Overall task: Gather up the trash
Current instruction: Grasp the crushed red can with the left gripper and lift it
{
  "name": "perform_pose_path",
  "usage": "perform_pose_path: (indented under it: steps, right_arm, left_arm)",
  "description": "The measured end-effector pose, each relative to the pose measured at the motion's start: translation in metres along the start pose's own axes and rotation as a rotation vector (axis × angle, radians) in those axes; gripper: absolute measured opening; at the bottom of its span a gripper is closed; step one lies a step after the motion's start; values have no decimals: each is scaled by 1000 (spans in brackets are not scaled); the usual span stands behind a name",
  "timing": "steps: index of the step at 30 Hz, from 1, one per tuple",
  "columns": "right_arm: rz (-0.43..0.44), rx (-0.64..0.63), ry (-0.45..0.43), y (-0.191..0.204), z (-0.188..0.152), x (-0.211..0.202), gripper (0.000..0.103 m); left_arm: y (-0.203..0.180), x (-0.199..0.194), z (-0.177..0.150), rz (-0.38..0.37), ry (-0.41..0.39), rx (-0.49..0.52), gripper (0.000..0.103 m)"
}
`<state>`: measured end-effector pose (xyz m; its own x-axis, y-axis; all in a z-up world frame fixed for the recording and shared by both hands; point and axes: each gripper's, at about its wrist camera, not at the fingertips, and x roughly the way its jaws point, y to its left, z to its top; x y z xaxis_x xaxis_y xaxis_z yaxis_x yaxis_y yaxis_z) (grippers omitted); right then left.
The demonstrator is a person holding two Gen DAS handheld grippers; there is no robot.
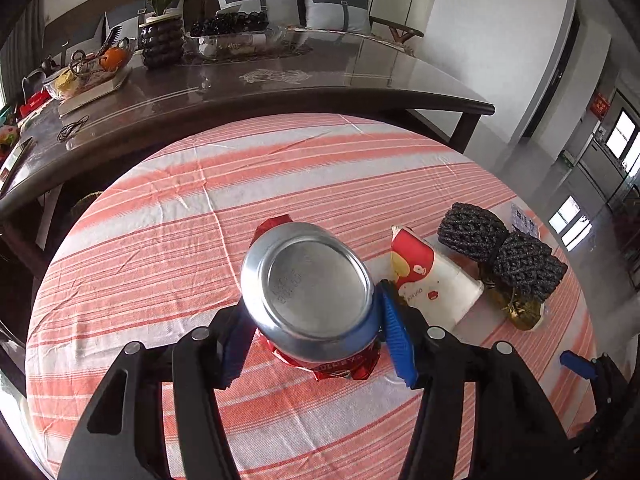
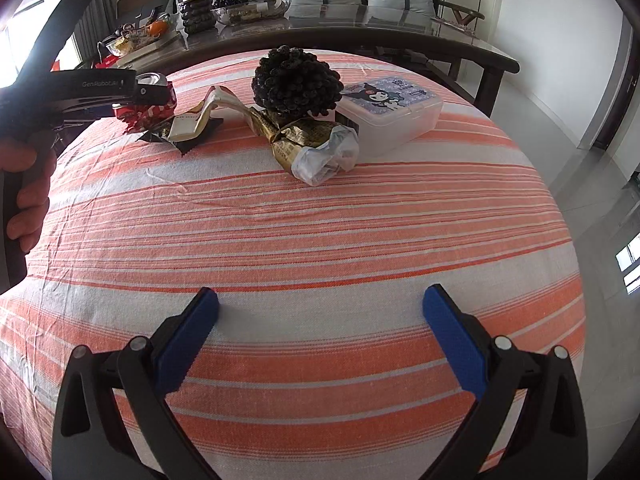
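Observation:
My left gripper (image 1: 314, 296) is shut on a metal can (image 1: 306, 280). The can's silver bottom faces the camera and a blue pad presses on each side. Red crinkled foil (image 1: 332, 368) shows under and behind the can; I cannot tell whether it is part of the can. In the right wrist view the left gripper (image 2: 120, 98) hovers over the table's far left, held by a hand (image 2: 28, 200). My right gripper (image 2: 320, 292) stands open above the striped cloth with nothing between its pads. A red and white wrapper (image 1: 424, 280) lies to the right of the can.
A black foam net (image 2: 296, 80), a gold wrapper with white plastic (image 2: 312, 140) and a clear lidded box (image 2: 392, 112) lie at the far side of the round striped table (image 2: 320, 220). Behind it stands a dark dining table (image 1: 280, 88) with a fruit bowl and a plant.

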<state>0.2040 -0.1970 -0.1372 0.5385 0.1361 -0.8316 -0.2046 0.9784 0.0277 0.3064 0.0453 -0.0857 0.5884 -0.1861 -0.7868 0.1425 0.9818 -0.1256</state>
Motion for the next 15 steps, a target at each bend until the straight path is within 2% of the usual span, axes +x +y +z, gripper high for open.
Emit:
perform_pose_path:
  steps: [2, 5, 8, 9, 10, 12, 13, 15]
  right_arm:
    - [0, 0, 0, 0, 0, 0, 98]
    - [0, 0, 0, 0, 0, 0, 99]
    - [0, 0, 0, 0, 0, 0, 99]
    - [0, 0, 0, 0, 0, 0, 99]
    - [0, 0, 0, 0, -1, 0, 99]
    - [0, 0, 0, 0, -1, 0, 99]
    - [0, 0, 0, 0, -1, 0, 99]
    - [0, 0, 0, 0, -1, 1, 99]
  left_arm:
    - [10, -22, -16, -45, 28, 59, 57]
    - [15, -51, -48, -164, 85, 157, 58]
    - [6, -62, -81, -213, 107, 245, 59]
    - [2, -62, -91, -210, 103, 269, 61]
    - [-3, -62, -101, -190, 82, 296, 73]
    - [-8, -58, -113, -155, 71, 319, 87]
    - [-10, -56, -117, -145, 69, 313, 92]
    - [-9, -51, -121, -139, 69, 298, 94]
